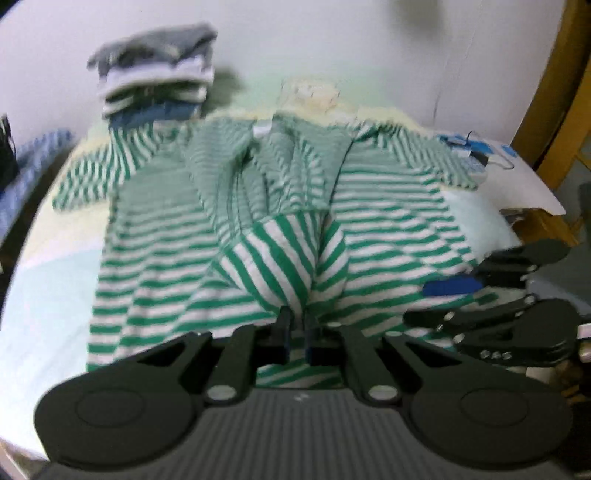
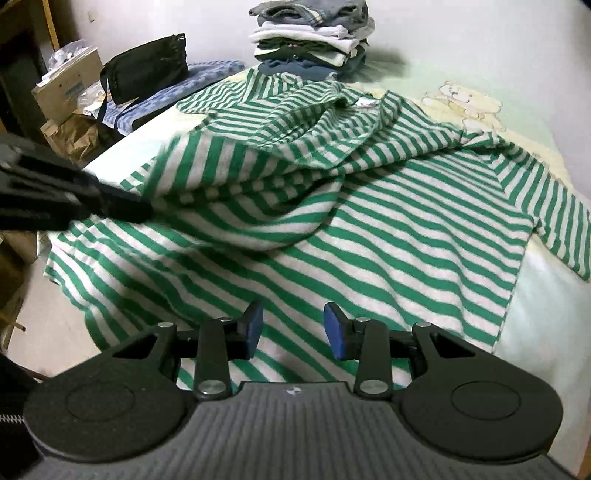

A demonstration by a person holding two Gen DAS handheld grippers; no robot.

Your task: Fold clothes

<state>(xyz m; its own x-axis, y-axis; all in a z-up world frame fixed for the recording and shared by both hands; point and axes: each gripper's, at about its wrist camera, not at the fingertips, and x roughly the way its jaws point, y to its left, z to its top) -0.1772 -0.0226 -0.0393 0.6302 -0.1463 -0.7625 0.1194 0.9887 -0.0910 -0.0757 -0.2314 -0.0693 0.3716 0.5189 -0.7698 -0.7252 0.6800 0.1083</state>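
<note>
Striped shirt (image 2: 388, 229), green and white, lay spread on the bed (image 2: 535, 332), collar end toward the wall, one sleeve (image 2: 554, 221) out flat at the right side. Probably laid open like this so the sides could be brought over in turn.

Left hand-held gripper (image 1: 297, 325) was pinched tight on a bunch of the shirt's cloth; the fabric rose to its fingertips in a peaked fold (image 1: 280, 258), so that part of the shirt was off the bed and draped over the middle. From the right wrist view the same gripper came in from the left edge with the lifted cloth hanging from it. A grip at the edge like this reads as carrying one side across for a fold.

Right hand-held gripper (image 2: 293, 328) hovered over the near hem, jaws partly apart, nothing between the pads (image 2: 338, 332). Likely waiting to take or pin the lower edge.

Stack of folded clothes (image 2: 314, 33) stood at the far side by the wall, clear of the work, presumably the finished pile. Black bag (image 2: 147, 66) lay on a blue towel (image 2: 177, 92) off to the left.
</note>
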